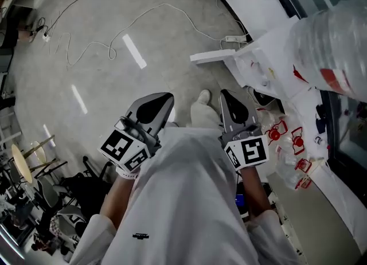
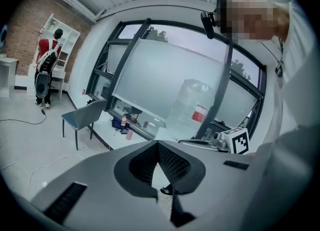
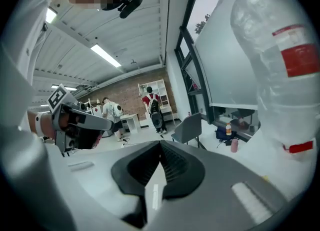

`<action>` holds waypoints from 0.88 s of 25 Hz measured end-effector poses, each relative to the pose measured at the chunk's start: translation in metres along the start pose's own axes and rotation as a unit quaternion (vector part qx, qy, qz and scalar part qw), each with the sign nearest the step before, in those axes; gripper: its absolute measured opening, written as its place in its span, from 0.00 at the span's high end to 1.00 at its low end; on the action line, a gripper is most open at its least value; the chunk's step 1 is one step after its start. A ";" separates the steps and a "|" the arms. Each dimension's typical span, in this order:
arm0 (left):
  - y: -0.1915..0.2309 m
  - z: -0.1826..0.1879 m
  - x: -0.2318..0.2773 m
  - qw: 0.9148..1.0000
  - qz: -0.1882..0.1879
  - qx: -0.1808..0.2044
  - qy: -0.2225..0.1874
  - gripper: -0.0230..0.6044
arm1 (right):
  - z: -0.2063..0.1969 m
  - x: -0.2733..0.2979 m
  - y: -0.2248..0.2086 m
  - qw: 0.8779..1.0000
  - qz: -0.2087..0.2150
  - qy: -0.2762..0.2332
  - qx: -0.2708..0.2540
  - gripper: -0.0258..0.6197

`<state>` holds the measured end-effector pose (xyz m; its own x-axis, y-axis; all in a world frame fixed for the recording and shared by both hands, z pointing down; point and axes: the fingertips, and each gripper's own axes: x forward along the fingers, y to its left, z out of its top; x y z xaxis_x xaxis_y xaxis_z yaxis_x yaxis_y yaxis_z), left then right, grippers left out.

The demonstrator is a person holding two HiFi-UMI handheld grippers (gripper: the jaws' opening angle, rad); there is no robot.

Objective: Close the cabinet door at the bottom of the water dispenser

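Presently, both tools sit low in front of my white-clad torso, side by side and apart from each other, pointing ahead. My left gripper (image 1: 157, 102) has its jaws brought together at the tips. The left gripper view shows the black ribbed pads (image 2: 172, 162) meeting at the front with nothing between them. My right gripper (image 1: 230, 102) is likewise closed and empty, and its ribbed pads (image 3: 172, 167) meet in the right gripper view.

The white water dispenser (image 1: 269, 49) stands ahead and to my right. It carries a large clear plastic water bottle (image 1: 335, 43) with a red label, which also fills the right side of the right gripper view (image 3: 280, 75). The white cabinet door (image 1: 213, 57) juts from the dispenser's body to the left over the grey concrete floor (image 1: 103, 97) and stands open. It lies beyond both grippers and well apart from them, nearer the right one. Neither gripper touches it.

Thin white cables (image 1: 86, 46) trail across the floor, and a white power strip (image 1: 232, 39) lies near the door's far side. My white shoe (image 1: 203, 95) shows between the two grippers. A grey moulded chair (image 3: 190, 127) stands by the window wall, and two persons (image 3: 152, 106) stand at the far brick wall.
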<state>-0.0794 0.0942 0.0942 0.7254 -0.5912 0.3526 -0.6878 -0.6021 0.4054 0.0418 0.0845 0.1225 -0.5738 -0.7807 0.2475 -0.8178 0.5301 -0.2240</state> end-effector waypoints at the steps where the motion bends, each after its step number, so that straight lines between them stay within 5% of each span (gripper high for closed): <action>1: 0.002 0.000 0.006 1.000 0.006 -0.002 0.003 0.95 | -0.003 0.008 -0.004 1.000 0.009 0.005 0.003 0.94; 22: 0.068 -0.033 0.089 0.996 0.045 -0.060 0.054 0.95 | -0.073 0.093 -0.066 0.993 0.054 0.093 0.040 0.94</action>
<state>-0.0607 0.0180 0.1812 0.6640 -0.5753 0.4777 -0.7467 -0.4763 0.4643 0.0387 0.0012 0.2291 -0.6619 -0.6425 0.3860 -0.7495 0.5732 -0.3311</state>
